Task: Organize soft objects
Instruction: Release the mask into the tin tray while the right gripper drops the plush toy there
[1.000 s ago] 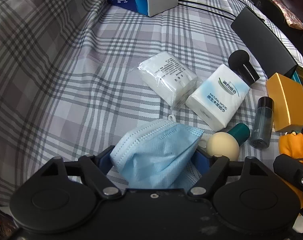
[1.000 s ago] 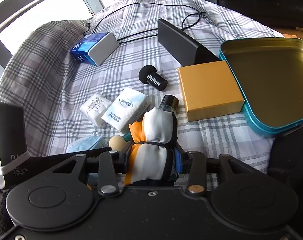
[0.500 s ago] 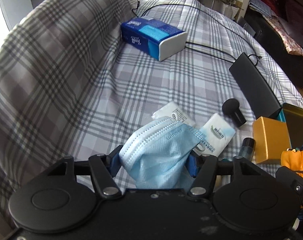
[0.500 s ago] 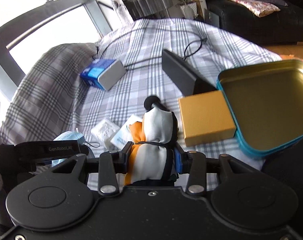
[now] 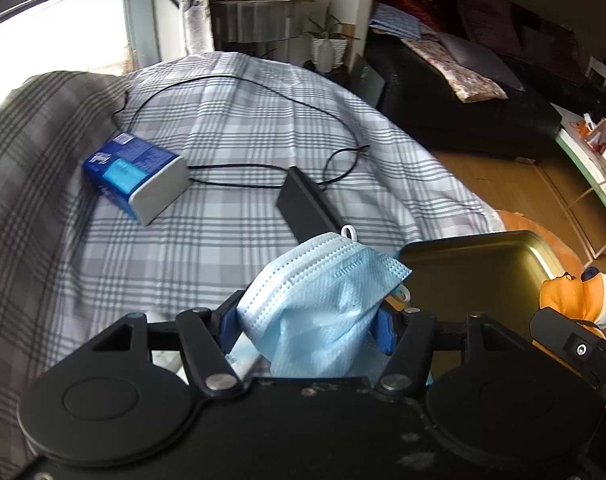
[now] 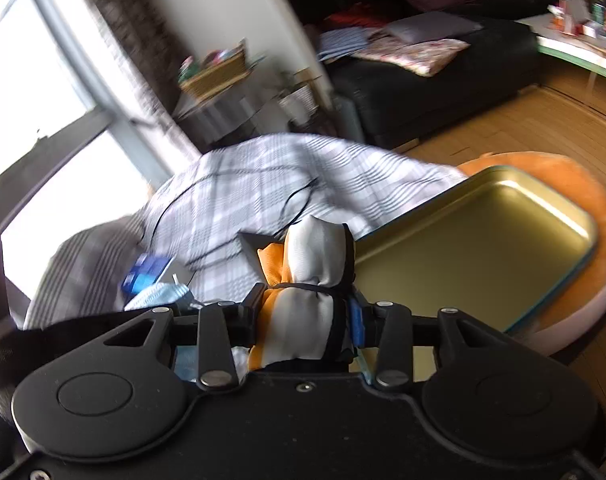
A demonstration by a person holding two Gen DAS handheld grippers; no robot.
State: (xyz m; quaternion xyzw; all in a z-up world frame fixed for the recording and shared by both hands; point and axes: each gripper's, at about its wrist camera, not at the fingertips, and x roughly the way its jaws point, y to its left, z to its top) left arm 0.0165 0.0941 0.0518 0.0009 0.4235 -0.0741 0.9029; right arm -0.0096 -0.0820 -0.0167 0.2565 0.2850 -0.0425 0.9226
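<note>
My left gripper [image 5: 307, 326] is shut on a crumpled light-blue face mask [image 5: 319, 296] and holds it up above the plaid bedcover, left of the open tin tray [image 5: 483, 248]. My right gripper [image 6: 303, 316] is shut on a rolled orange, white and black cloth [image 6: 307, 280] tied with a black band, held in the air in front of the tray's [image 6: 483, 248] near left corner. The cloth also shows at the right edge of the left wrist view [image 5: 571, 296], and the mask low left in the right wrist view [image 6: 159, 294].
A blue tissue box [image 5: 137, 174] lies on the plaid cover [image 5: 243, 128] with a black cable [image 5: 239, 168] and a black flat case [image 5: 309, 208]. The tray rests on an orange cushion [image 6: 575, 184]. A dark sofa [image 5: 463, 92] and wooden floor lie behind.
Both grippers have lifted and tilted up with their loads; the small items on the bed have dropped out of view. The tray now lies straight ahead of both.
</note>
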